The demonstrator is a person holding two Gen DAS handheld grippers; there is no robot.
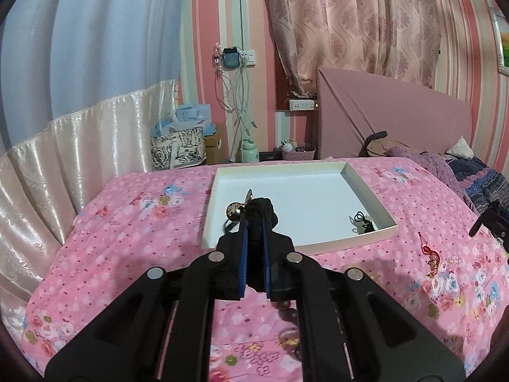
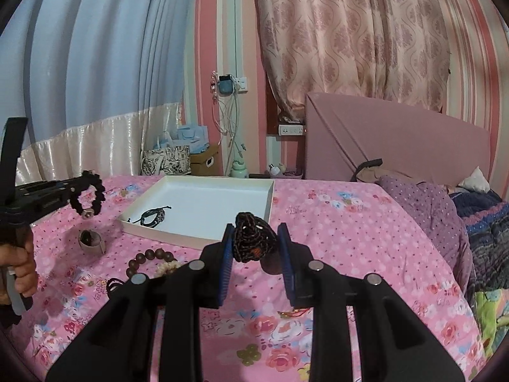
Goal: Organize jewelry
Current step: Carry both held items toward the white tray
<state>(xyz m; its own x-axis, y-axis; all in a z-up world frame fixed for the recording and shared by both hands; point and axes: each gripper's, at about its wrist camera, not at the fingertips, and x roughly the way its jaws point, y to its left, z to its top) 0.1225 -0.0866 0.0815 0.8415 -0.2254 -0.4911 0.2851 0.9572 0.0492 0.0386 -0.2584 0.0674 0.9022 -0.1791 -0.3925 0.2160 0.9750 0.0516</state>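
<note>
Left gripper (image 1: 254,210) clamps black bracelet (image 2: 90,197), loop hanging down | right gripper (image 2: 254,238) grips bead bundle (image 2: 253,237), upright | tray (image 2: 270,197) mid-bed (image 2: 350,222)

Pink striped walls (image 1: 477,63) (curtained bedroom).

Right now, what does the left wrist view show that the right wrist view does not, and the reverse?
Only the left wrist view: the left tongs seen from behind, shut on a black bracelet.
Only the right wrist view: the right tongs holding a dark beaded bundle, and a brown bead bracelet on the bedspread.
Both: the white tray with a black cord bracelet inside.
</note>
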